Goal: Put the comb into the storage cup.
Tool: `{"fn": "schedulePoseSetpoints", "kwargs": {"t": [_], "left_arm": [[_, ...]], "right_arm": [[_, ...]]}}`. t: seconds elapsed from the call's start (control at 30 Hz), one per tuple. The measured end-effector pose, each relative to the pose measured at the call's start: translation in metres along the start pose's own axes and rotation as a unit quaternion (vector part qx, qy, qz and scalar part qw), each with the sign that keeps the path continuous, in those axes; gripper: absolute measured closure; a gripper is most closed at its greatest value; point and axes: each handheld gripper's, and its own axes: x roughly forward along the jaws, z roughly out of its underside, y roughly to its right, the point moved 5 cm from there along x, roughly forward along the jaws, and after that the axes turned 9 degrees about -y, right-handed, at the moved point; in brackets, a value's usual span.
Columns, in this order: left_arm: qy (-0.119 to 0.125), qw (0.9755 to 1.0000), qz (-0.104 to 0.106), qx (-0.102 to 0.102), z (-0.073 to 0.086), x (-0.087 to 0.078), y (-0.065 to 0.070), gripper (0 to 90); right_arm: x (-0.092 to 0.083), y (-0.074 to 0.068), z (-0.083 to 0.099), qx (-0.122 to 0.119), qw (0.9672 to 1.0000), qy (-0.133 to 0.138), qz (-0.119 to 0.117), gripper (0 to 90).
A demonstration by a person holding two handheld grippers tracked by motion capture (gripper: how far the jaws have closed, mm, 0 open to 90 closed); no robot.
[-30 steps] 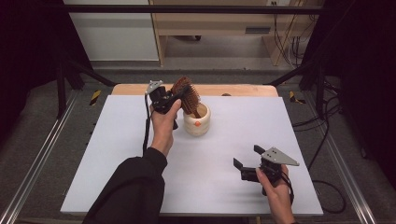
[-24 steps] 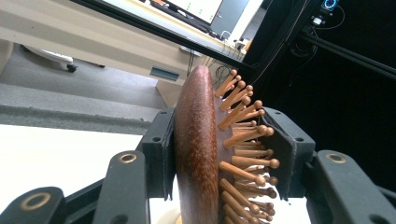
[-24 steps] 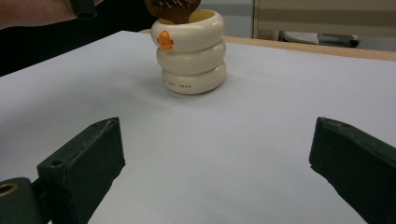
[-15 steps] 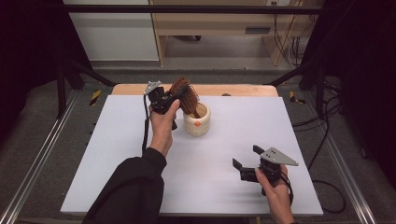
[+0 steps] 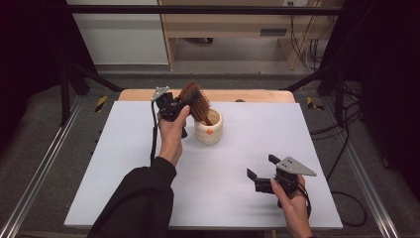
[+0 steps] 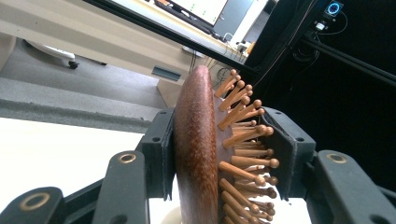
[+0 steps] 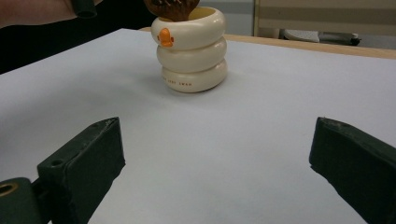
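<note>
A brown wooden hairbrush (image 5: 196,102) stands tilted with its handle down in a cream ringed cup (image 5: 208,129) that bears an orange mark. My left gripper (image 5: 184,103) is shut on the brush head. In the left gripper view one pad presses the smooth back of the hairbrush (image 6: 196,144) and the other presses the wooden bristle tips. My right gripper (image 5: 259,166) hovers open over the near right of the table, with nothing between its jaws. In the right gripper view the cup (image 7: 191,49) stands ahead of it, with the brush (image 7: 171,9) at its mouth.
The white tabletop (image 5: 124,163) has a wooden strip (image 5: 257,96) along its far edge. Metal rails (image 5: 39,168) run along both sides. A pale wooden bench (image 5: 237,29) and cables (image 5: 346,139) lie beyond and to the right.
</note>
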Motion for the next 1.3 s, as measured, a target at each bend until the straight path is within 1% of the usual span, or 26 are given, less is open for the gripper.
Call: {"fn": "schedulePoseSetpoints", "kwargs": {"t": [0.6, 0.9, 1.03, 1.3], "left_arm": [[-0.001, 1.0, 0.002, -0.006, -0.0003, 0.0005, -0.0017, 48.7], [-0.003, 1.0, 0.001, -0.004, 0.0, 0.0005, -0.0025, 48.0], [-0.002, 1.0, 0.0, -0.008, -0.0002, 0.0007, -0.0034, 47.1], [-0.002, 1.0, -0.001, -0.004, 0.0002, 0.001, -0.0036, 46.3]], "right_arm": [[0.0007, -0.0002, 0.0003, 0.0, 1.0, -0.001, 0.0, 3.5], [0.0009, -0.0002, 0.0005, -0.001, 1.0, -0.002, 0.0, 3.5], [0.001, -0.0003, 0.0006, -0.001, 1.0, -0.002, 0.0, 3.5], [0.0012, -0.0004, 0.0009, -0.001, 1.0, -0.003, -0.001, 3.5]]}}
